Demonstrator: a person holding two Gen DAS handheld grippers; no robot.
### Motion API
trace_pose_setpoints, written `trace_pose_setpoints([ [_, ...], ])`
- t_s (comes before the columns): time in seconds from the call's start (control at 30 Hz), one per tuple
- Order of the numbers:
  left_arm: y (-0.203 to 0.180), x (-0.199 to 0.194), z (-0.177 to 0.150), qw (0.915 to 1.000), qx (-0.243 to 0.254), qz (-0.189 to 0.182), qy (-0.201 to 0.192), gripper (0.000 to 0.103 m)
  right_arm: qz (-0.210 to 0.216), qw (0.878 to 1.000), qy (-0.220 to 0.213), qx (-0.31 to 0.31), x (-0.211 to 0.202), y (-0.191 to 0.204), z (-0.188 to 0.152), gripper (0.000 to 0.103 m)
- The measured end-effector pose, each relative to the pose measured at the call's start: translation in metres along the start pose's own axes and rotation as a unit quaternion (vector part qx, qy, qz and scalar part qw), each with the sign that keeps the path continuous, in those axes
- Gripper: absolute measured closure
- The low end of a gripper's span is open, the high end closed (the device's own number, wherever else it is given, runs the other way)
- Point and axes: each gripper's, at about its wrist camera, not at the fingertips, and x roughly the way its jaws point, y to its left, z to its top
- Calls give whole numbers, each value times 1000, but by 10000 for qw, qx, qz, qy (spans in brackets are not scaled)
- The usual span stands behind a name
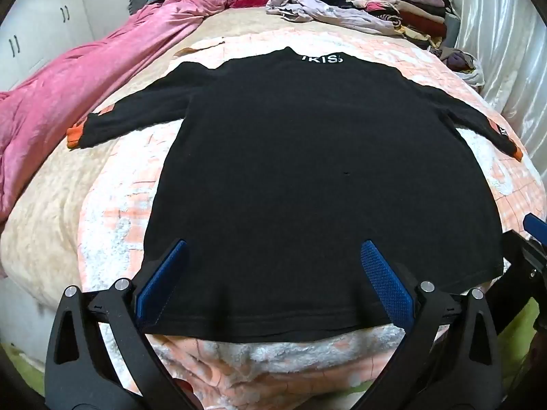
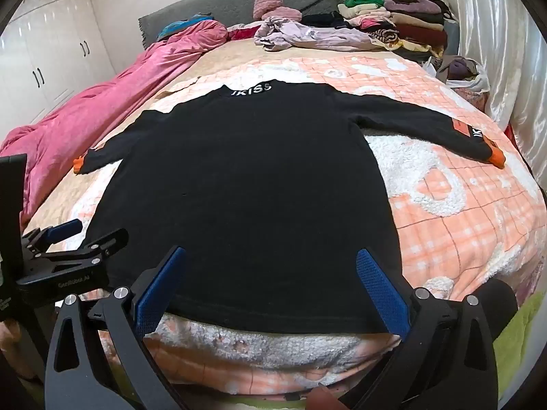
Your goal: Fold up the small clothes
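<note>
Black top (image 2: 246, 177): orange sleeve patch (image 2: 459, 125) right-view only

A black sweater (image 1: 307, 157) with white collar lettering and orange cuffs (image 1: 73, 136) lies on a peach-and-white checked blanket (image 2: 461, 205), beside a pink quilt (image 1: 68, 78), with blue pads (image 1: 386, 280) on black jaws.

White wardrobe (image 2: 58, 54) left, grey headboard (image 2: 239, 0) behind.
</note>
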Motion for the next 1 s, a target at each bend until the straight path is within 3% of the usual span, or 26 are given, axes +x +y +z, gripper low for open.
trace_pose_setpoints([
  [0.33,9,1,1,9996,-144,-248,55,8,8,10000,33,-89,3,6,-3,4],
  [1.0,6,3,4,9997,-110,-204,42,8,-42,9998,26,-175,2,6,-4,4],
])
